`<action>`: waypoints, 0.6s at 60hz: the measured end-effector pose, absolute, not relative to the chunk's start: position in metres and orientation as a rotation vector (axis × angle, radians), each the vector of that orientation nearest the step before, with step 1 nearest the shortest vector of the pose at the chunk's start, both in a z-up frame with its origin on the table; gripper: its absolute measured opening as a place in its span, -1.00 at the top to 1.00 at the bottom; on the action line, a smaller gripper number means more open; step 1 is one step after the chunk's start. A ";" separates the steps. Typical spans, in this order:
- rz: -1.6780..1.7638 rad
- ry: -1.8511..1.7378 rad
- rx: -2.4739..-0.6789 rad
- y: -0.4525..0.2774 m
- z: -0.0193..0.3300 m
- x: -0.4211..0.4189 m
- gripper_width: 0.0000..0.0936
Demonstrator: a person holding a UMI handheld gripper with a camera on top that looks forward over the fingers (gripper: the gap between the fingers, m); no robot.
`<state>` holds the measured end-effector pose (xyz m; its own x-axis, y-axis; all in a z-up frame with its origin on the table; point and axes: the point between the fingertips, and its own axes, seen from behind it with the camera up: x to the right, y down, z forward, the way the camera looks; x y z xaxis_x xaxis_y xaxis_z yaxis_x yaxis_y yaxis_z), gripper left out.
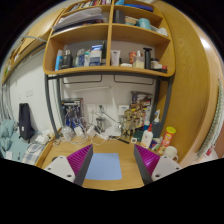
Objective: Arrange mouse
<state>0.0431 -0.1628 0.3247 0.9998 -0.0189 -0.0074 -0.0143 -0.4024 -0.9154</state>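
Note:
My gripper [111,162] is open and empty, its two fingers with purple pads [80,158] spread wide above a wooden desk [112,147]. A light blue mouse mat [104,166] lies flat on the desk between the fingers. No mouse shows in this view.
Bottles and small containers [150,133] stand at the right of the desk. Cables and white items [75,125] lie along the back. Wooden shelves [108,50] with bottles and boxes hang on the wall above. A wooden side panel [185,95] rises at the right.

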 end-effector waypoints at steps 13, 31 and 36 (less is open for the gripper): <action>0.074 -0.082 -2.051 -0.156 0.243 -0.063 -0.80; 0.260 -0.254 -2.205 -0.152 0.126 -0.262 -0.81; 0.267 -0.264 -2.243 -0.140 0.097 -0.297 -0.81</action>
